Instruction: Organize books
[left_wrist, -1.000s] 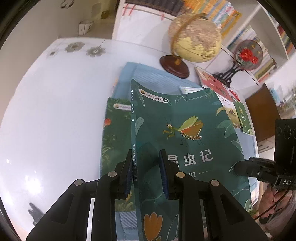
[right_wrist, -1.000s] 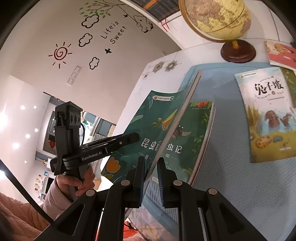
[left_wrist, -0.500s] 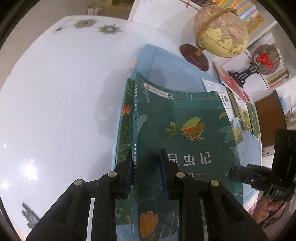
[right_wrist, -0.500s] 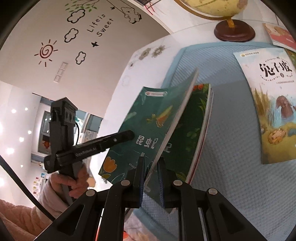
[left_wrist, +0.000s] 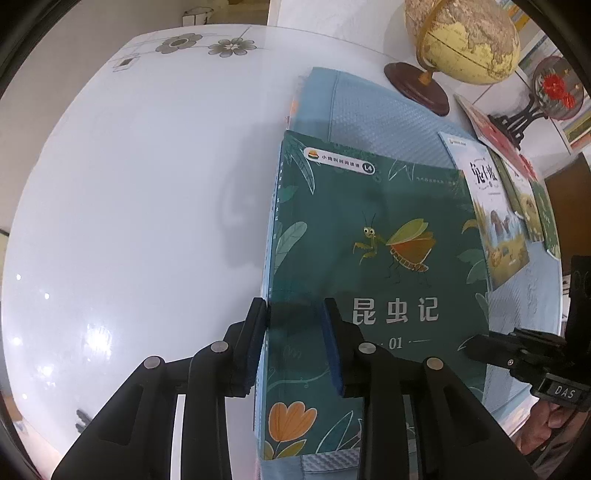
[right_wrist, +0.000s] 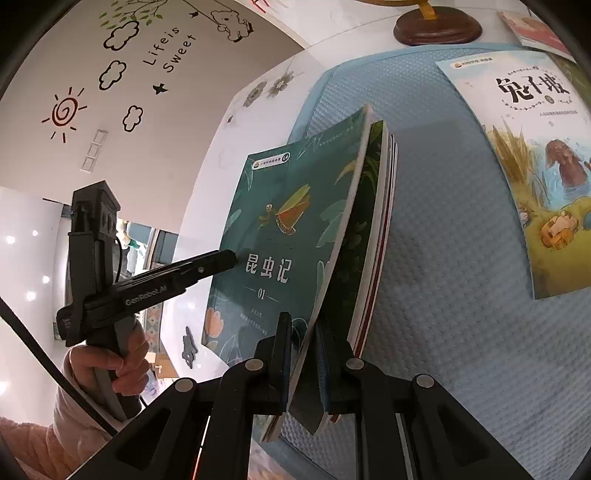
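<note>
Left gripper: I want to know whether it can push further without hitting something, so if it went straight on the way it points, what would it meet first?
The left gripper, jaws opening, straddles the spine edge of the green insect book. Straight on, it would likely press into that book first, though depth is unclear.

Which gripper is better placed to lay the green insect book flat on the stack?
Right. The right gripper grips the green insect book at its lifted edge; the left gripper's jaws are opening at the spine.

Green insect book (left_wrist: 373, 258), atop second book (right_wrist: 373, 221)
</note>
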